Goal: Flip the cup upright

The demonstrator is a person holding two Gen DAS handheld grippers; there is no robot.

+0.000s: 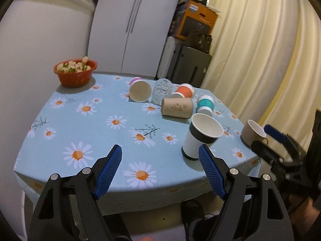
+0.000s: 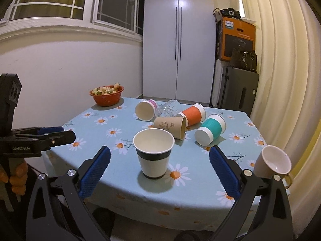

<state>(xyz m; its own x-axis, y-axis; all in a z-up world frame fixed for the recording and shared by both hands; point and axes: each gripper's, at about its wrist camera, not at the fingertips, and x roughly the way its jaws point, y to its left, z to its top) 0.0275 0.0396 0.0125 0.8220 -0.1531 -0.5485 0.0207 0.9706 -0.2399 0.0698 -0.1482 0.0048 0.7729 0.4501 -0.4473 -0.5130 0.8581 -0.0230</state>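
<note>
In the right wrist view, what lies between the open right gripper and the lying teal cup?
Only bare daisy tablecloth lies between the right gripper and the teal cup. The upright white-and-black cup stands beside that stretch, between the open fingers.

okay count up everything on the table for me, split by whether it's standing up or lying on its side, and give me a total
Standing upright: 3, the white paper cup with a dark band, the beige mug and the red bowl.
Lying on its side: 5, the pink-banded cup, the clear glass, the orange cup, the brown paper cup and the teal cup.
Total: 8.
</note>
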